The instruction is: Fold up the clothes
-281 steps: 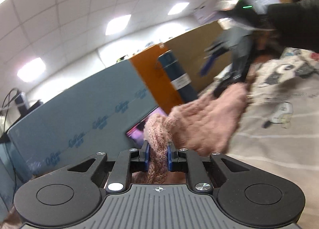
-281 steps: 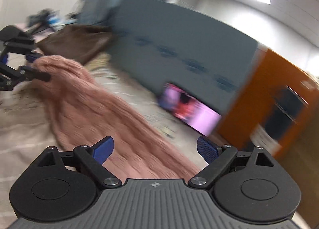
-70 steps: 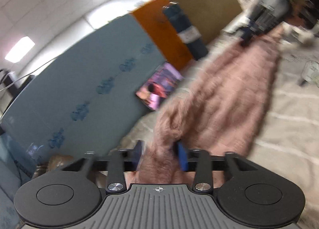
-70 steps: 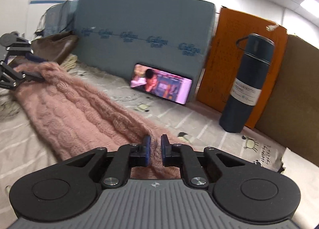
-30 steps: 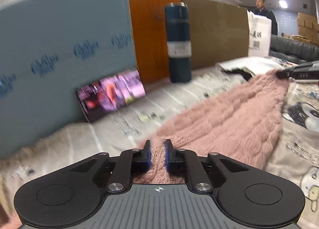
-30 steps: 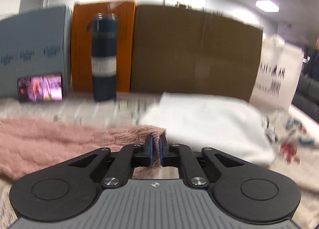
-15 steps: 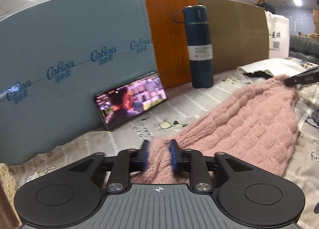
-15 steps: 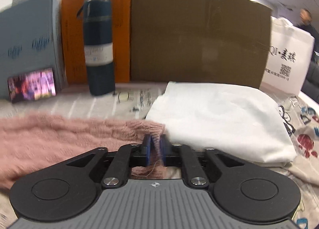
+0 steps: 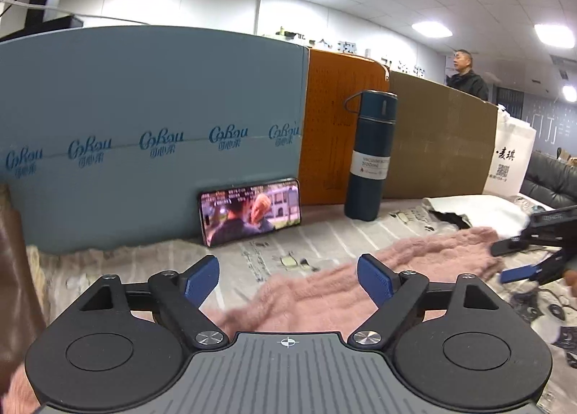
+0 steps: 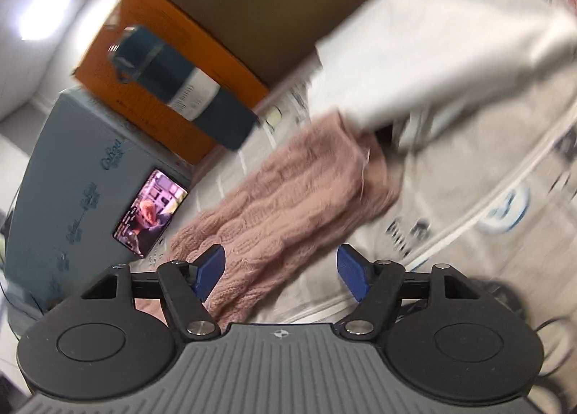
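A pink cable-knit garment (image 9: 414, 266) lies stretched flat across the printed cloth. My left gripper (image 9: 288, 278) is open and empty above its near end. In the left wrist view my right gripper (image 9: 519, 259) is at the garment's far right end, open. In the right wrist view the pink garment (image 10: 288, 208) runs away from my open right gripper (image 10: 283, 269), which holds nothing. That view is tilted and blurred.
A phone (image 9: 250, 210) playing video leans on a blue foam board (image 9: 144, 125). A dark blue flask (image 9: 369, 158) stands before an orange board and brown cardboard. A white folded cloth (image 10: 432, 35) lies by the garment's right end. A white bag (image 9: 512, 161) stands far right.
Both grippers have opened and let go of the pink garment, which now lies flat on the cloth. The right gripper has tilted and drawn back from the garment's end.
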A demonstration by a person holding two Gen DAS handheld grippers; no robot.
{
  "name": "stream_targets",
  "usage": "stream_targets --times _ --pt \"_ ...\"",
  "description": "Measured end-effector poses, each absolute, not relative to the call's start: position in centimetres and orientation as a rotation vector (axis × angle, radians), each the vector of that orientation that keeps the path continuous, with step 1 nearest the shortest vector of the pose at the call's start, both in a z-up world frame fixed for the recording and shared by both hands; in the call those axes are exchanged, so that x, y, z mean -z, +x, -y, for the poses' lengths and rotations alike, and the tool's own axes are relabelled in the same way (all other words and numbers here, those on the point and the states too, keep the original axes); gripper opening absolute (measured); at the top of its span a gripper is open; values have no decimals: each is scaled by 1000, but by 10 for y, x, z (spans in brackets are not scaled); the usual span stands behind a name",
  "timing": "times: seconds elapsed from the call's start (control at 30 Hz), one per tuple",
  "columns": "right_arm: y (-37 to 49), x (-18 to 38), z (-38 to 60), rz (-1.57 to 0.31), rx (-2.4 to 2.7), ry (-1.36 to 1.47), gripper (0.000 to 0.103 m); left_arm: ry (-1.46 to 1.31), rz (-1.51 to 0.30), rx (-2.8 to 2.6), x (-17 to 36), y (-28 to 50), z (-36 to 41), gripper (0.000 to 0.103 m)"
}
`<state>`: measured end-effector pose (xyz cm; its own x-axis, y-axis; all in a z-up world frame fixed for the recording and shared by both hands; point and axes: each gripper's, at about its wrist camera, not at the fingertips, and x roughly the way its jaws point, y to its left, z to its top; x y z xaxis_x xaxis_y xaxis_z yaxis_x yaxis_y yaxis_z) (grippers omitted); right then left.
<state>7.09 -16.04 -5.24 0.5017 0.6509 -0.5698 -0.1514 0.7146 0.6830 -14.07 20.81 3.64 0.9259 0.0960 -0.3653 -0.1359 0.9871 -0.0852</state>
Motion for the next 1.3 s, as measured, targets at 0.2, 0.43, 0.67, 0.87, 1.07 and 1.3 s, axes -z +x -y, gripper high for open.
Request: stream_targets --times 0.2,0.43,0.67,0.87,1.07,1.3 --pt "84 65 153 -852 -456 773 68 -141 -365 -136 -30 -168 -210 87" --pt "74 62 143 -793 -352 708 17 -133 -363 -165 -23 -171 -217 88" --pt "47 22 173 -593 -406 756 12 -102 -375 -175 -17 -170 -219 88" --pt "45 5 175 -533 -367 552 12 -63 -384 -214 -16 -169 -218 88" --pt "32 14 135 -480 -500 398 12 -67 -481 -245 2 -155 -225 90" --pt "-1 10 87 -427 -659 171 13 -152 -403 -255 -8 -167 -234 90"
